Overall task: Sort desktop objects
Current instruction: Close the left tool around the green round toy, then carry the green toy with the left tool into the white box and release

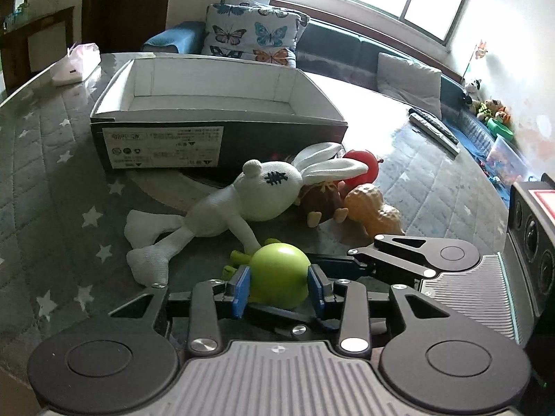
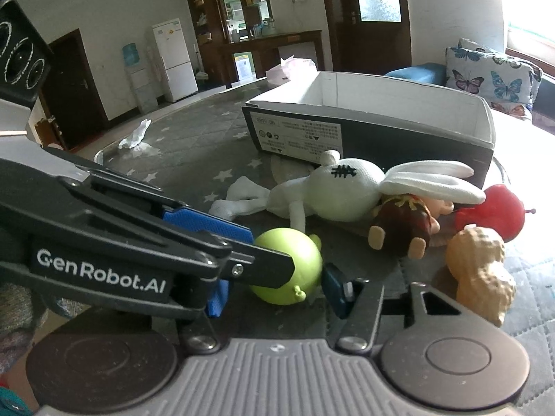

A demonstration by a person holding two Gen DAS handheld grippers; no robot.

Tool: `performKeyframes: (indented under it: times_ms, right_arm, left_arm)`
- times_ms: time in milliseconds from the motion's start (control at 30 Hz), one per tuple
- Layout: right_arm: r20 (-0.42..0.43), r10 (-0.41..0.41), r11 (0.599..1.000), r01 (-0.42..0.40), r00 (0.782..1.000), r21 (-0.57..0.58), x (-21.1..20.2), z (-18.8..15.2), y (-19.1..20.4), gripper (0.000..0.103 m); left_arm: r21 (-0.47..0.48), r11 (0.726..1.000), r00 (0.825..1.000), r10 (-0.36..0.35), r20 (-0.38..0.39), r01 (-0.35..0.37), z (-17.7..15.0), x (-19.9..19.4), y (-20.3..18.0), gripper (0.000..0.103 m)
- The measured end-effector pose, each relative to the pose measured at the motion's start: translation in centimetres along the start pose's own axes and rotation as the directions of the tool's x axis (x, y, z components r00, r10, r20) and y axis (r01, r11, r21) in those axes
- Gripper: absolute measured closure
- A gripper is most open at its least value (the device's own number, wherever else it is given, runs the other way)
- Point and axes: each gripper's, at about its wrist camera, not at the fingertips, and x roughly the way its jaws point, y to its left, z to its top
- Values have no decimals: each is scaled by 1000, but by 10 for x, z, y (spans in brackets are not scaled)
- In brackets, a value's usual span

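My left gripper [image 1: 279, 284] is shut on a green round toy [image 1: 280, 279], its blue pads on both sides; the toy also shows in the right wrist view [image 2: 288, 265]. A white plush rabbit [image 1: 242, 204] lies just beyond it, with a brown monkey figure [image 1: 321, 202], a peanut toy [image 1: 374, 211] and a red apple [image 1: 362, 168] to its right. An open empty shoebox [image 1: 218, 111] stands behind them. My right gripper [image 2: 277, 294] sits beside the left one with its jaws apart; the left gripper's arm hides one of its fingers.
A grey star-patterned cloth [image 1: 69, 180] covers the table. A pink tissue pack [image 1: 74, 64] lies at the far left, remote controls [image 1: 433, 126] at the far right. A crumpled tissue [image 2: 137, 137] lies at the table's edge. A sofa with a butterfly pillow [image 1: 249, 34] is behind.
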Motion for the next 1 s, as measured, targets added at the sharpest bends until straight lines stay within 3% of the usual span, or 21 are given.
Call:
performKeyframes:
  times_ms: [467, 667, 1000]
  right_arm:
    - [12, -10, 1000, 10, 1000, -4, -3, -1, 1, 48]
    - [56, -31, 999, 32, 998, -16, -16, 8, 4, 49]
    - [165, -98, 994, 105, 981, -35, -38, 55, -14, 49]
  left_arm:
    - [1, 1000, 1000, -1, -11, 1, 3, 2, 0, 59]
    - [20, 1000, 999, -10, 35, 9, 10, -13, -7, 59]
    - [49, 997, 987, -68, 145, 61, 68, -23, -14, 59]
